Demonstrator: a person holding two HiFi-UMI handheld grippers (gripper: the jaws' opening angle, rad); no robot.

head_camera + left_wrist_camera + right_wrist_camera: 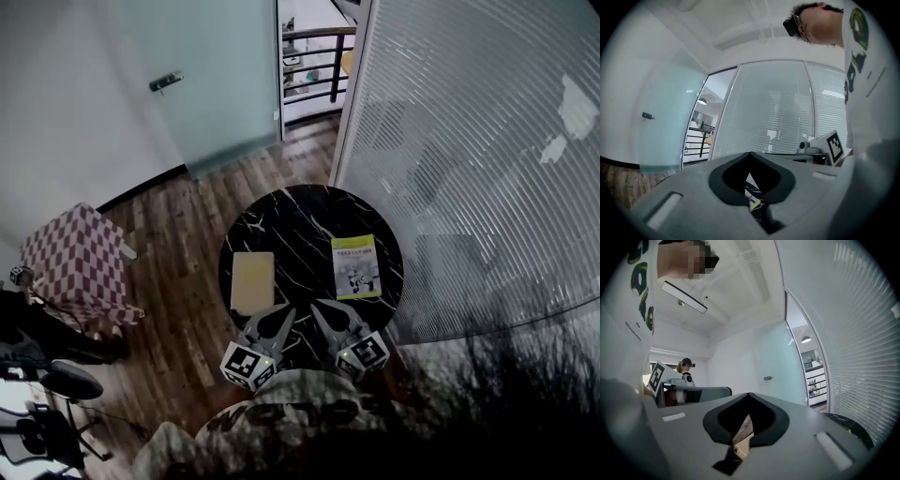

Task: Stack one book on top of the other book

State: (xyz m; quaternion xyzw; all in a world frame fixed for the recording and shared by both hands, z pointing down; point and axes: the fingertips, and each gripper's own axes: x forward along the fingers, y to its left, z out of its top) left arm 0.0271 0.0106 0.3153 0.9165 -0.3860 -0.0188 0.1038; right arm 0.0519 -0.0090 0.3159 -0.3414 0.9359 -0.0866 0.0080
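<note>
Right at the near rim of the table, the left gripper and the right gripper sit side by side, tilted in toward each other so their tips almost meet. In each gripper view the two grey jaws are pressed together at the tip, and nothing is held between them. Only the dark cut-out behind the tips stays clear.

Through that cut-out, the left gripper view catches a sliver of black tabletop and a yellow-green edge. The right gripper view shows a strip of tan and some wooden floor. Each gripper's marker cube, left and right, lies nearest the person, above a light printed shirt.

Both books lie flat on the round black marble table, well apart from each other and not stacked. The tan book is just beyond the left gripper and slightly to its left. The green-and-white book is just beyond the right gripper and slightly to its right. Neither gripper touches a book.

Farther out, a pink-and-white checked seat stands on the wood floor left of the table. A frosted glass door with a handle is behind it, and a glass wall with blinds runs along the right.
</note>
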